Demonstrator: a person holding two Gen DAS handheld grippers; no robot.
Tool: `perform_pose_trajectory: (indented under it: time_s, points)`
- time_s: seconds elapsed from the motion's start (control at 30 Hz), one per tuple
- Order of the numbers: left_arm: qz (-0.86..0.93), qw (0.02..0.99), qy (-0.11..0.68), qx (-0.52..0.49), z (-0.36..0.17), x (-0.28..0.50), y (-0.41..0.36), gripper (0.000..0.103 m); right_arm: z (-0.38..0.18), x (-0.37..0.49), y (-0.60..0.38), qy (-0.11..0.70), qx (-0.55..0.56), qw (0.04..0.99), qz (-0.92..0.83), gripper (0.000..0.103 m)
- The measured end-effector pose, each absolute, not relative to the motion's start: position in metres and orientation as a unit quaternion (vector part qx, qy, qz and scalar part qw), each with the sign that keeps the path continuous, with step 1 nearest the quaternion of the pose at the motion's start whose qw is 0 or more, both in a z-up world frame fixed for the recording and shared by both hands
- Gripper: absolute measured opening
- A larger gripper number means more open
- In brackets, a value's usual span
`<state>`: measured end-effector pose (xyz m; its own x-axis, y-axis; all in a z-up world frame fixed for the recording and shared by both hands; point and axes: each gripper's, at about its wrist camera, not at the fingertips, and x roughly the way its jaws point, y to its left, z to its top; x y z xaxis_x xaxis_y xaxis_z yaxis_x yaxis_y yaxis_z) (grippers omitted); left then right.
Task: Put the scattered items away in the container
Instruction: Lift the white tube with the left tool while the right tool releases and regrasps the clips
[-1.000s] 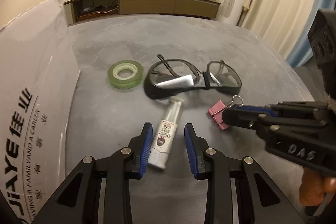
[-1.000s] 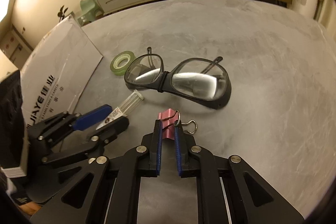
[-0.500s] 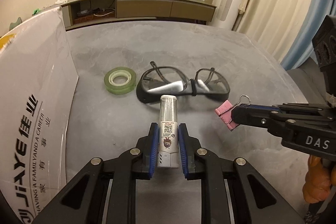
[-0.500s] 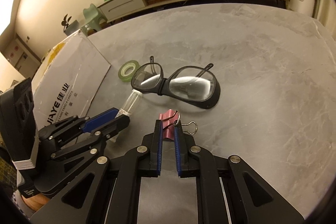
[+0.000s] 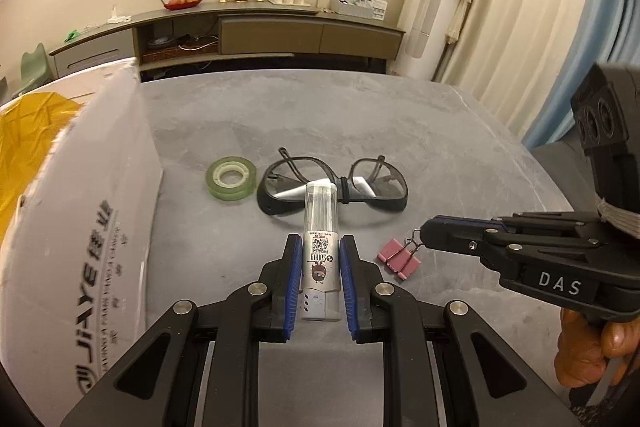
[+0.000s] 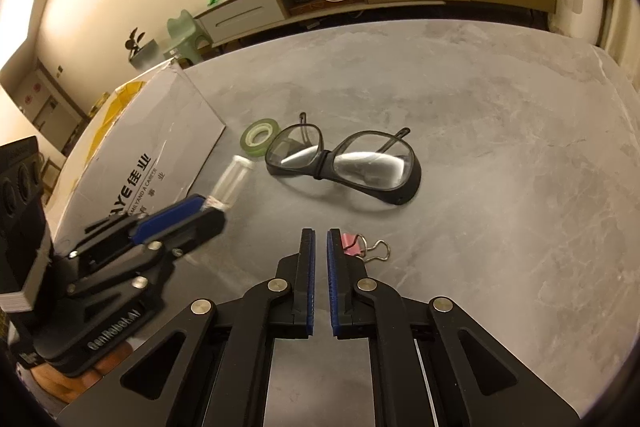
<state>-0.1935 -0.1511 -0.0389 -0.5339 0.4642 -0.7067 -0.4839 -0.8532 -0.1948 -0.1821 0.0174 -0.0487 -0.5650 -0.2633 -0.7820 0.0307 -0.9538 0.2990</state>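
Fingers of my left gripper (image 5: 320, 281) clamp the glue stick (image 5: 320, 247). Only the right wrist view shows my right gripper (image 6: 321, 251) nearly closed on nothing, binder clip (image 6: 354, 245) just beside its right finger.

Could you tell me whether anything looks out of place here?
Yes: the pink binder clip sits outside the right gripper, beside its right finger, while the jaws are nearly closed on nothing. The left gripper holds the white tube squarely.

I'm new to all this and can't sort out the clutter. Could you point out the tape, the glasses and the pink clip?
tape (image 5: 231, 179): left wrist view, on its green ring.
glasses (image 6: 325, 163): right wrist view, on the bridge.
pink clip (image 5: 394, 259): left wrist view, on its pink body.
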Motion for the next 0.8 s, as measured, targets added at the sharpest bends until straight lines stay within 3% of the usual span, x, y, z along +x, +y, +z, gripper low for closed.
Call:
perform_pose_trajectory:
  time_s: [0.23,0.3,0.37,0.4,0.53,0.57,0.7,0.8]
  points:
    - [0.875,0.268,0.007,-0.403,-0.039,-0.189,-0.156,0.020,-0.054,-0.182,0.025,-0.129,0.461,0.075,-0.875,0.007]
    - [0.875,0.271,0.006,-0.402,-0.038,-0.189,-0.156,0.020,-0.058,-0.184,0.025,-0.127,0.465,0.077,-0.873,0.011]
    - [0.874,0.274,0.003,-0.401,-0.039,-0.188,-0.157,0.020,-0.064,-0.186,0.024,-0.124,0.476,0.080,-0.867,0.045]
    - [0.873,0.275,0.001,-0.402,-0.039,-0.188,-0.157,0.020,-0.068,-0.187,0.022,-0.122,0.480,0.080,-0.865,0.047]
    - [0.870,0.278,-0.003,-0.407,-0.042,-0.189,-0.158,0.020,-0.087,-0.193,0.011,-0.075,0.505,0.081,-0.856,0.041]
    - [0.870,0.278,-0.003,-0.408,-0.043,-0.190,-0.159,0.020,-0.088,-0.194,0.009,-0.048,0.509,0.083,-0.856,0.037]
    - [0.869,0.279,-0.014,-0.408,-0.040,-0.191,-0.168,0.020,-0.073,-0.193,0.017,0.075,0.485,0.049,-0.870,0.036]
    - [0.869,0.284,-0.016,-0.406,-0.037,-0.189,-0.172,0.020,-0.071,-0.193,0.037,0.071,0.488,0.022,-0.870,0.037]
